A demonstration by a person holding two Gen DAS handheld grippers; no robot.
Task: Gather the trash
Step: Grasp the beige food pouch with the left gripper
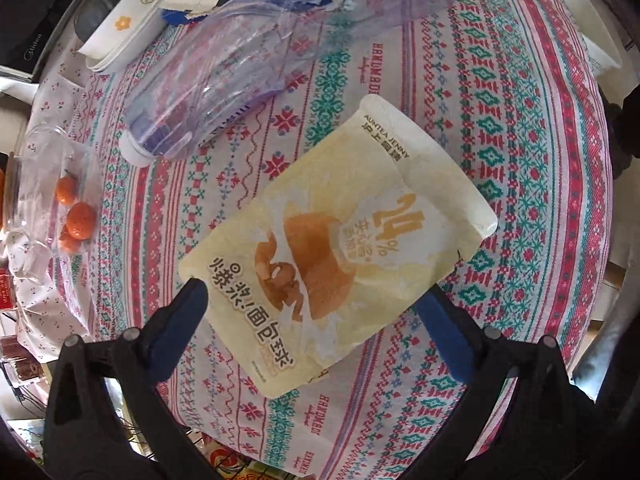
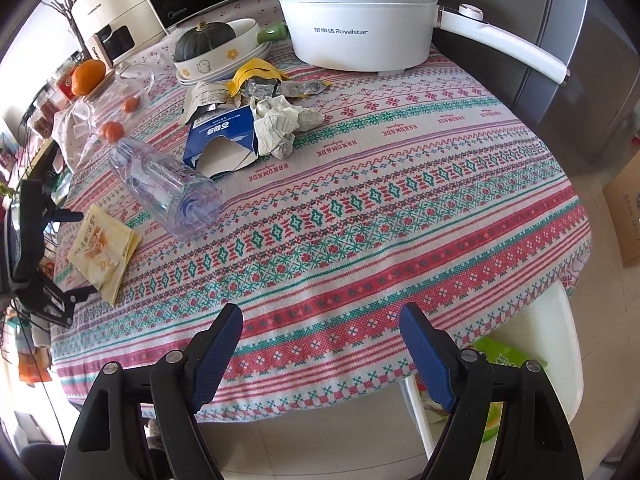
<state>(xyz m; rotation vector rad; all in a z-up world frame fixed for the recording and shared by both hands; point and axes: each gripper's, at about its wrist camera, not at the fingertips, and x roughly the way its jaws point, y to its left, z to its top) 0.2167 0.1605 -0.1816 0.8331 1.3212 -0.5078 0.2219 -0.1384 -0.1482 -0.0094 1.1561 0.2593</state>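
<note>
wrapper [image 2: 102, 256] on tablecloth [image 2: 360, 208] | bottle [image 2: 168, 188] beside it | carton [image 2: 222, 140] behind bottle

The tablecloth [image 2: 360, 208] is woven cloth with a rough, matt look. The pouch [image 1: 336, 248] looks like smooth, soft plastic with a dull shine. The bottle [image 2: 168, 188] is clear, shiny plastic with ridges. The box [image 2: 220, 140] is torn cardboard, blue outside and plain white inside. The wad [image 2: 280, 124] beside it is crumpled paper, matt and full of creases. The pot [image 2: 360, 16] is smooth white with a soft gloss. The bowl [image 2: 224, 60] is shiny and smooth. The squash [image 2: 204, 42] in it has dull, bumpy green skin. The pads [image 2: 218, 356] on the right gripper fingers are blue, with a fine, dotted, rubbery grain.
</note>
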